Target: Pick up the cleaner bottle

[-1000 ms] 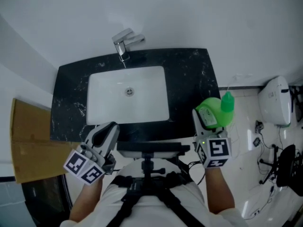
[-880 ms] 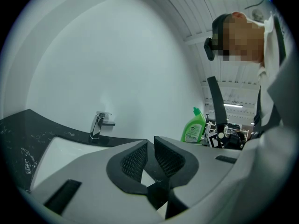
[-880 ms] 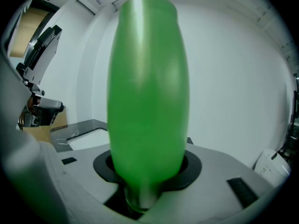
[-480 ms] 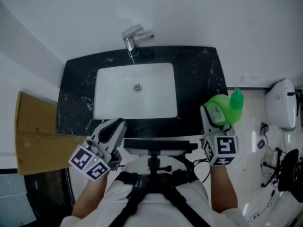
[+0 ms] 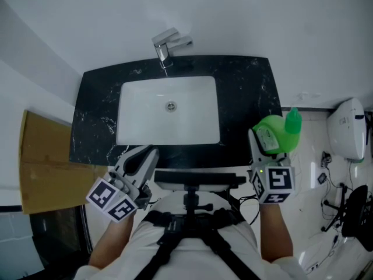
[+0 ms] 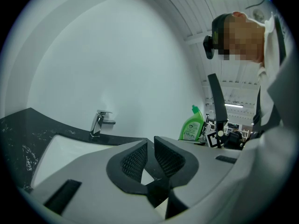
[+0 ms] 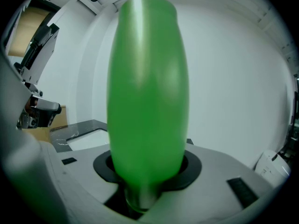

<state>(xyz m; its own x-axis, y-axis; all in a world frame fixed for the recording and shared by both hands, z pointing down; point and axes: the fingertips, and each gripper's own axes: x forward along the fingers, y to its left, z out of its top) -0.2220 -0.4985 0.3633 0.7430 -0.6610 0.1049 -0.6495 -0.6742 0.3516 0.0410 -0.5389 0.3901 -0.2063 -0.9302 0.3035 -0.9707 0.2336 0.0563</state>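
Basin (image 5: 140, 118): white, rectangular, sunk in the black veined counter (image 5: 245, 98). Only its round metal drain (image 5: 170, 105) shows inside. A chrome tap (image 5: 166, 45) stands at the counter's rear edge, behind the basin.

Bottle (image 5: 274, 134): bright green plastic, smooth and glossy, rounded body with a label and an angled green neck. It is opaque, so its contents cannot be seen.

Position: the bottle is off the counter, in the air just beyond the counter's front right corner.

Right gripper (image 5: 263, 156): jaws clamped on the bottle's lower body. In the right gripper view the green body (image 7: 147, 87) rises from between the grey jaws and fills the middle of the view.

Left gripper (image 5: 137, 162): at the counter's front edge, before the basin's left part. Its black mesh-textured pads (image 6: 135, 160) are drawn together to a thin slit, with nothing between them.

Flat brown cardboard (image 5: 44, 162) lies left of the counter.
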